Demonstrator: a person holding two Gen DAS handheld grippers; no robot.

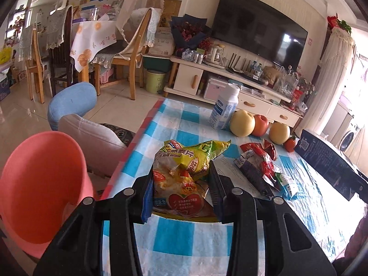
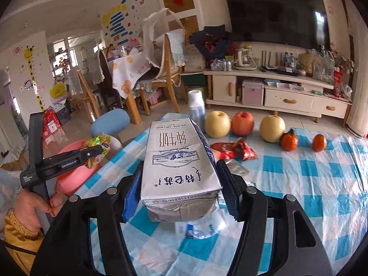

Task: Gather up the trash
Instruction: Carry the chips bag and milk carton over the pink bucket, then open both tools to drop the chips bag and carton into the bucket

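the left gripper (image 1: 181, 184) has its jaws clamped on a crumpled yellow oatmeal bag (image 1: 186, 172), holding it above the checked desk (image 1: 179, 237) near the desk's left edge. in the right wrist view the same gripper (image 2: 92, 154) shows from the side, with the bag (image 2: 97, 150) pinched at its tip and hanging over the pink bin (image 2: 76, 174), which stands on the floor just beside the desk's left edge. the bin (image 1: 39, 191) is open at the top and fills the lower left of the left wrist view.

the right gripper (image 2: 181, 184) has its jaws clamped on the two sides of a grey milk carton (image 2: 179, 168), which lies lengthwise between them, lifted clear of the desk (image 2: 322, 184). in the left wrist view only the dark blue side of the carton (image 1: 326, 158) shows, to the right of the bin and beyond the bag.

on the desk, to the right of the bag, lie a red wrapper (image 1: 260, 151), a dark flattened wrapper (image 1: 253, 172) and a small blue-and-white packet (image 1: 287, 186), close together. toward the far edge of the desk stands a white bottle (image 1: 224, 110), and beside it a row of fruit: a pale pear (image 1: 242, 123), a red apple (image 1: 261, 125), a second pear (image 1: 279, 133) and two tangerines (image 2: 288, 141).
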